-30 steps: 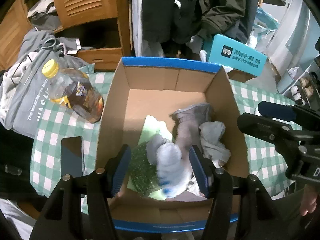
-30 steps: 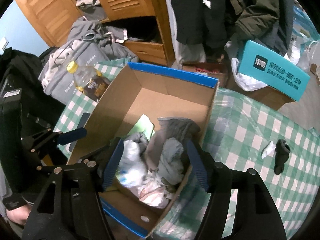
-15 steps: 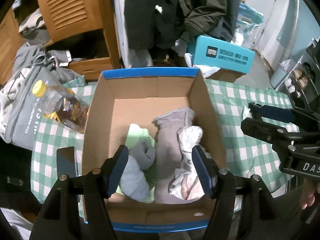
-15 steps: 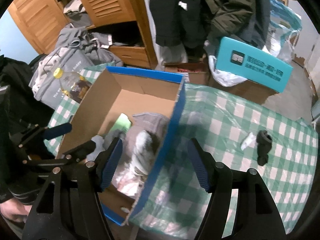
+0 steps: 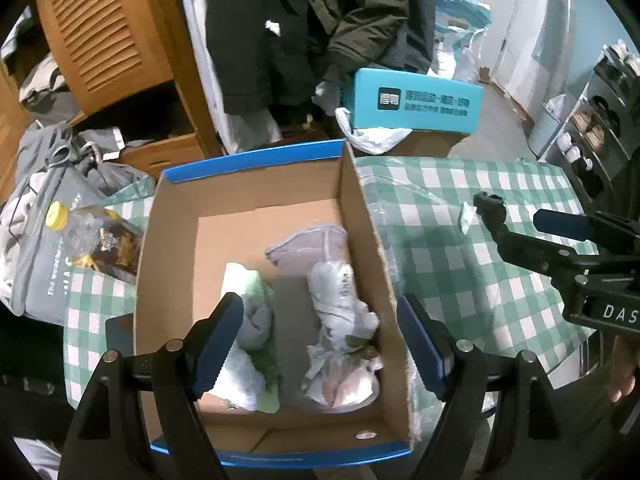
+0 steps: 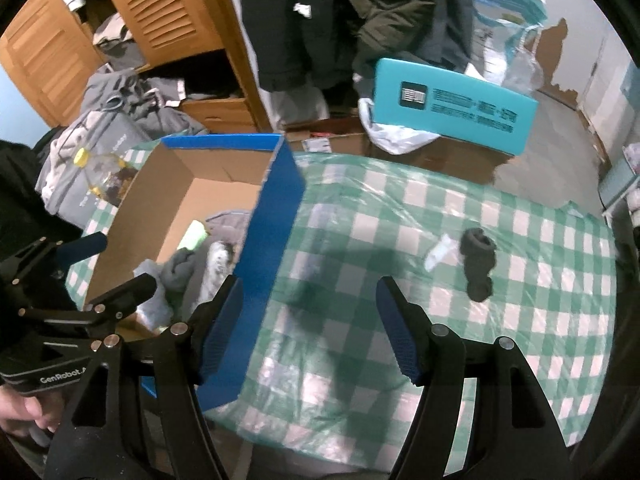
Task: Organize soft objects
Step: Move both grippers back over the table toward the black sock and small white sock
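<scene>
Dark rolled sock on the checked cloth, both grippers empty.

The dark sock [image 6: 477,265] lies ahead and to the right of my right gripper [image 6: 310,330], well beyond its fingertips, long axis running away from me, a white scrap [image 6: 439,251] just beside it. My right jaws stand apart holding nothing; the box's blue wall [image 6: 269,248] rises by my left finger. My left gripper [image 5: 320,342] has just been opening and hangs empty over the cardboard box [image 5: 244,184], above the grey socks [image 5: 336,292]. A bottle [image 5: 94,236] lies left of it.
</scene>
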{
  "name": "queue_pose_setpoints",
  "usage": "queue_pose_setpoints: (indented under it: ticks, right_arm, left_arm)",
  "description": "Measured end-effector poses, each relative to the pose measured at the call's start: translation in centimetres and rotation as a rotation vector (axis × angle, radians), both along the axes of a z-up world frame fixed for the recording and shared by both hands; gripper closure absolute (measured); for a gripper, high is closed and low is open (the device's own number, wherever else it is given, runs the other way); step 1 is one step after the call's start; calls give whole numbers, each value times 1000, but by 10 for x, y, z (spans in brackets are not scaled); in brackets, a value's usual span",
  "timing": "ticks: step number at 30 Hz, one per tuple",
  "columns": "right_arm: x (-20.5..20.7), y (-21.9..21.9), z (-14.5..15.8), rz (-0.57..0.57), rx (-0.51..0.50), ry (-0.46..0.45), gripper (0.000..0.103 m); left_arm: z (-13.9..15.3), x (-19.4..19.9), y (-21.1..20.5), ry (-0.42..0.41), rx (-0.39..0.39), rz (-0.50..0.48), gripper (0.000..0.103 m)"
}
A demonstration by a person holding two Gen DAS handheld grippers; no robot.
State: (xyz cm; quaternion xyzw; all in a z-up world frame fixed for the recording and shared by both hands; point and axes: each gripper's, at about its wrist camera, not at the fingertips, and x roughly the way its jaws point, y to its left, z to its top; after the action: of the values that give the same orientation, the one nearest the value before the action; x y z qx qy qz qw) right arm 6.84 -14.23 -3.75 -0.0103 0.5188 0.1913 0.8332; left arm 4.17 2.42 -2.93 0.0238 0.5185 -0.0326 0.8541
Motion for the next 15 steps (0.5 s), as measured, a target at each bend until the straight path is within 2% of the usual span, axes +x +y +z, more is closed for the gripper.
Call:
queue_pose_setpoints:
  ticks: [15]
  right_arm:
    - [3, -78, -13, -119, -40, 13, 34]
  left_arm:
    - [-6, 15, -69, 29, 9, -115, 22]
